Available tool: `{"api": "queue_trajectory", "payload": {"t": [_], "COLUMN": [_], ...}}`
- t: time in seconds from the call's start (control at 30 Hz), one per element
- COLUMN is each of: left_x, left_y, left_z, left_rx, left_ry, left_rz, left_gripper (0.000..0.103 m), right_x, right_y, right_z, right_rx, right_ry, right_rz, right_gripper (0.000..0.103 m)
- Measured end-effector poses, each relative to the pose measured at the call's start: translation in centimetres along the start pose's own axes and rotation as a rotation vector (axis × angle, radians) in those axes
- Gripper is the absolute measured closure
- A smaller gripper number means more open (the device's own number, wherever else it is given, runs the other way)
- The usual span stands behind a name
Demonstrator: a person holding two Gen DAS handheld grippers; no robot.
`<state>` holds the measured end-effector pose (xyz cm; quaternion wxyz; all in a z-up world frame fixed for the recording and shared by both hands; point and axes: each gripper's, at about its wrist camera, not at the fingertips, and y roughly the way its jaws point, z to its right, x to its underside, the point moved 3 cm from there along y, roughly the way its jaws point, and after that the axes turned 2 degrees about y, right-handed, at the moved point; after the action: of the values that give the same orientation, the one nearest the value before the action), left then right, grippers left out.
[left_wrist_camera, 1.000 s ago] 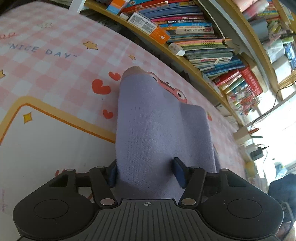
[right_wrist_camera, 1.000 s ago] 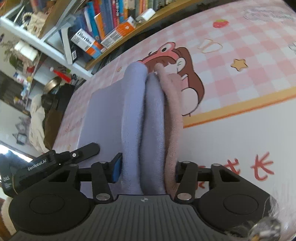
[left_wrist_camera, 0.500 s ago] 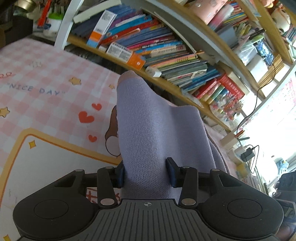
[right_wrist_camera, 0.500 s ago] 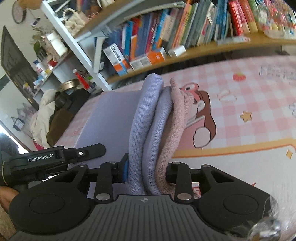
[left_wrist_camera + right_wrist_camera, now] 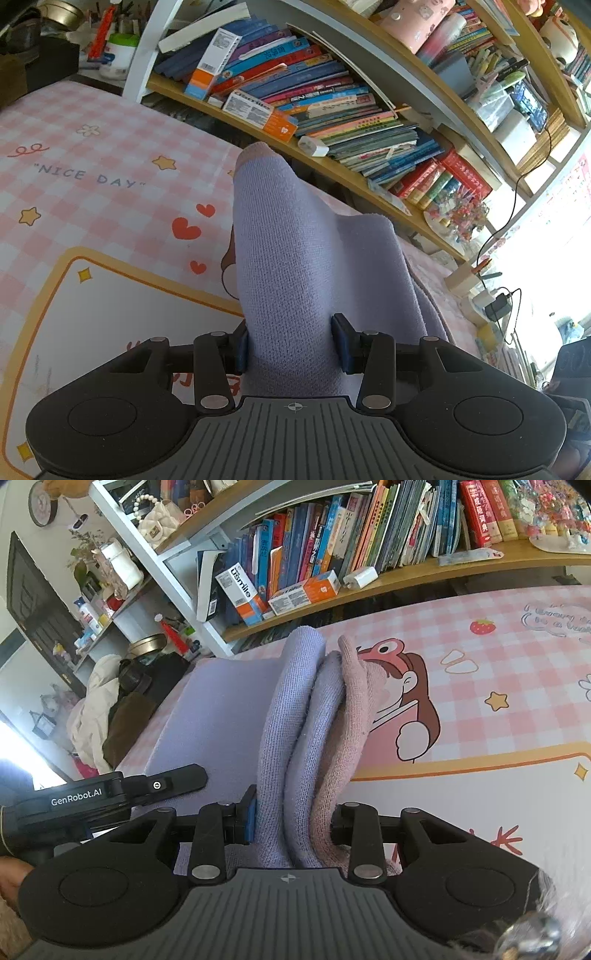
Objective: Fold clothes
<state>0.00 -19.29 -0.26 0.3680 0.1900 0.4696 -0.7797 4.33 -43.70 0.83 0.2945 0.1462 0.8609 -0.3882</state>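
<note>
Surface: a pink checked cloth [image 5: 92, 155] is spread over the tabletop, printed with hearts, stars, "NICE DAY" and a cartoon figure [image 5: 406, 686]; a white panel with an orange border fills the near part.
Room: a bookshelf [image 5: 369, 110] is seen right behind the tabletop, and a white rack [image 5: 122, 572] off to one side.
Shelf contents: books [image 5: 351, 528] are packed upright and leaning; an orange and white box [image 5: 306, 590] and a small white charger [image 5: 360, 578] are lying on the wooden board in front of them.
Rack contents: bottles, a white jar and a cream quilted bag [image 5: 159, 520] are seen there; smaller items cannot be told.
Garment: a lilac knit [image 5: 291, 258] with a dusty-pink end is bunched into ridges and lifted off the cloth at the near edge; its far part is lying flat on the tabletop.
Left gripper [image 5: 293, 347]: jaws have just been closing and are now pressed onto a thick lilac fold, partly open around it.
Right gripper [image 5: 291, 823]: jaws have just been closing too; three folds, two lilac and one pink, are pinched between them.
Beside it: the left gripper's black body, marked GenRobot.AI, is seen over the flat lilac part.
</note>
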Motion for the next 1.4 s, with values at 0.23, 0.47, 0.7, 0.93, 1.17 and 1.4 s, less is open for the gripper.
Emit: {"api": "queue_trajectory", "payload": {"t": [0.23, 0.47, 0.7, 0.93, 1.17, 1.4], "left_x": [0.1, 0.1, -0.1, -1.4, -3.7, -5.8], "left_y": [-0.3, -0.2, 0.0, 0.2, 0.1, 0.0], "left_z": [0.2, 0.3, -0.1, -1.5, -3.9, -7.0], "left_rx": [-0.002, -0.001, 0.008, 0.040, 0.086, 0.118], "left_ry": [-0.001, 0.004, -0.001, 0.017, 0.046, 0.069], "left_rz": [0.007, -0.007, -0.016, -0.033, -0.057, -0.080], "left_gripper": [0.061, 0.061, 0.061, 0.061, 0.061, 0.061], "right_x": [-0.1, 0.1, 0.2, 0.2, 0.0, 0.1], "right_y": [0.0, 0.1, 0.4, 1.3, 2.7, 5.0], "right_z": [-0.2, 0.1, -0.1, -1.1, -3.6, -6.4], "right_rx": [0.002, 0.005, 0.016, 0.045, 0.091, 0.123], "right_ry": [-0.018, -0.008, -0.006, 0.005, 0.028, 0.056], "right_rz": [-0.006, -0.012, -0.014, -0.003, 0.032, 0.052], "right_gripper": [0.073, 0.073, 0.073, 0.073, 0.073, 0.073]}}
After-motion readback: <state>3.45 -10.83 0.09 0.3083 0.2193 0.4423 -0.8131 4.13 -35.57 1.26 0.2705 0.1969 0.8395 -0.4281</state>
